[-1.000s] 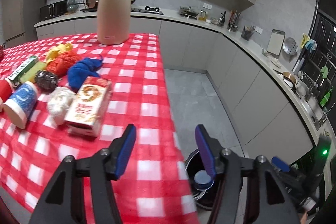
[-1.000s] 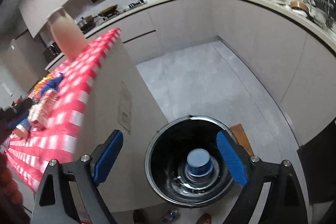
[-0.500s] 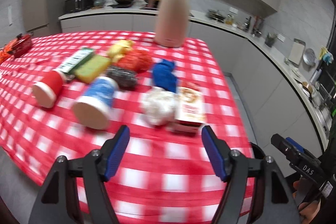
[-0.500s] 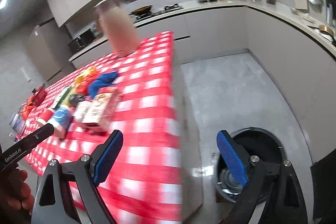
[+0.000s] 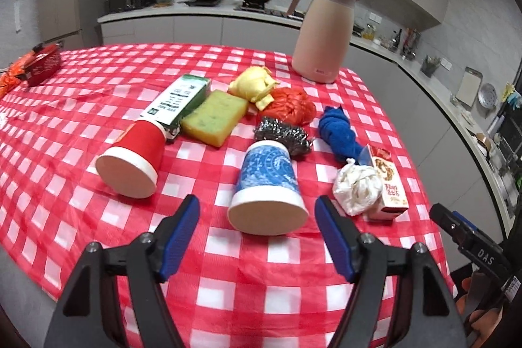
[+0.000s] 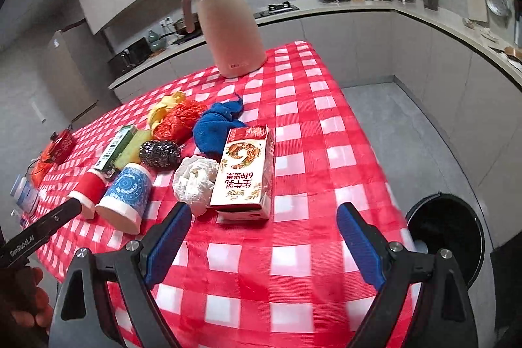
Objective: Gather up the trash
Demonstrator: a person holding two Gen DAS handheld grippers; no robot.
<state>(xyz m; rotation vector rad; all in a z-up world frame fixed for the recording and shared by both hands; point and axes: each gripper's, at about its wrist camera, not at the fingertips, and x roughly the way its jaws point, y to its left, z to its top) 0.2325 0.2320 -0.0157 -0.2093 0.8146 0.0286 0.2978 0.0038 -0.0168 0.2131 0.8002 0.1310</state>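
Both grippers have swung from the bin (image 6: pixel 445 237) to the table, the left gripper (image 5: pixel 257 237) just opening wide and empty; slide it straight forward around the blue cup (image 5: pixel 267 185) lying right ahead, then squeeze gently.

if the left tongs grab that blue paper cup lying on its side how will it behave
The blue paper cup lies on its side on the tablecloth, so a nudge would probably roll it in a curve, since it tapers. It looks empty, so likely light. Thin paper walls may crush under a hard squeeze; the left tongs stand open just before its rim.
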